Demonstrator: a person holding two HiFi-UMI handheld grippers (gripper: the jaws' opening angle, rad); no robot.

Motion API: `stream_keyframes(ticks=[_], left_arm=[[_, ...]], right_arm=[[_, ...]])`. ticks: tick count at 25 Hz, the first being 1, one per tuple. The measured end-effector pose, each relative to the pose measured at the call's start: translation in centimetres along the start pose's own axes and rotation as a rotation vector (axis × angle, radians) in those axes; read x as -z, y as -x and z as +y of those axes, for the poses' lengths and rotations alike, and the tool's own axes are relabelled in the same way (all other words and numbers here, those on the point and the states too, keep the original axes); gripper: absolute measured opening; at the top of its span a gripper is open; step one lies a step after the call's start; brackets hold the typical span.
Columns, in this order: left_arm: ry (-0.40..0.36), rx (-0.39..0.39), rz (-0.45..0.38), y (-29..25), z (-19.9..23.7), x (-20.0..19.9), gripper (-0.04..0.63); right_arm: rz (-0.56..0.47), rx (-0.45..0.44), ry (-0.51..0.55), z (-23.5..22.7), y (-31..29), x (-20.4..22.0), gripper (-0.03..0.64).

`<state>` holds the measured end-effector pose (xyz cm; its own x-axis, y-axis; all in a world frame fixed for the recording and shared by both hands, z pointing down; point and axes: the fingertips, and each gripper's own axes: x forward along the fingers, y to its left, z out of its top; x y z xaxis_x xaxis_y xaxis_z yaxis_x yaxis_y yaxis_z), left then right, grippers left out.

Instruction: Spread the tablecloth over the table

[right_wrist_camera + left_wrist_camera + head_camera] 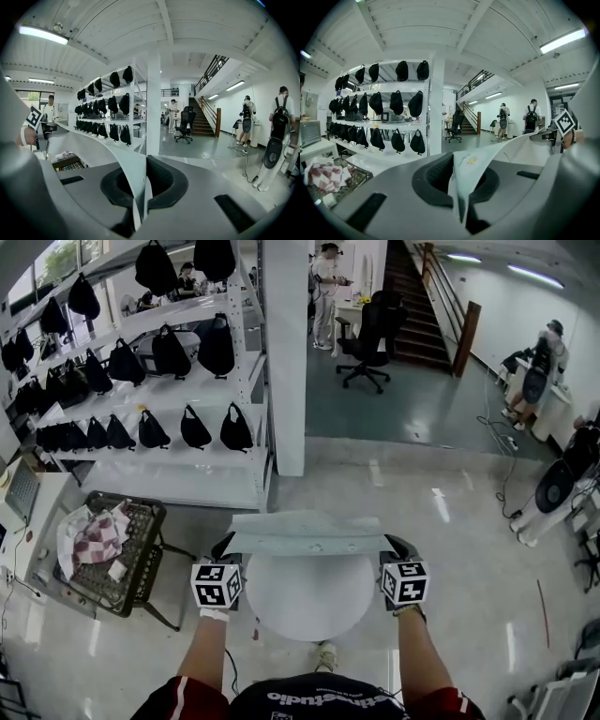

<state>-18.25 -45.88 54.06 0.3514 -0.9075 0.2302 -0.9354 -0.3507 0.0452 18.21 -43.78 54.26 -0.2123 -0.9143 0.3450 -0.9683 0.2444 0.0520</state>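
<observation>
A: status on the cloth?
B: tablecloth (305,532) is held up, stretched betw the two claws over the far part of the round white desk (309,606). Not spread on it yet; can't tell if it touches the far rim. The left claw (225,547) is pressed together on the cloth's left end, the right claw (394,546) likewise on the right end. Both claw views show a thin fold of fabric nipped betw the pads

A: how will it handle?
B: by the look of it: light, thin, fully soft. The span betw the claws curves and sags a bit, so no stiffness of its own, shape comes from tension only. Pale fabric w/ a small flower print near the left pinch. Surface looks smooth, so a thin pinch could prob slip if tugged hard

A: grip pts ok?
B: IMO yes. Edge zone at each end, hands well apart, so it hangs open as a sheet. Main risk: bunching or landing off-centre on a round top. Needs an even lowering, both ends level, release only once it rests on the desk
</observation>
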Motion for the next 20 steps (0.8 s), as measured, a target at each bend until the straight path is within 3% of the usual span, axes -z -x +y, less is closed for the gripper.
stream_keyframes(ticks=[20], left_arm=[[0.088, 0.039, 0.173, 2.7, -3.0, 9.6, 0.021]], right_arm=[[0.242, 0.02, -0.075, 0.8, 4.8, 12.3, 0.099]])
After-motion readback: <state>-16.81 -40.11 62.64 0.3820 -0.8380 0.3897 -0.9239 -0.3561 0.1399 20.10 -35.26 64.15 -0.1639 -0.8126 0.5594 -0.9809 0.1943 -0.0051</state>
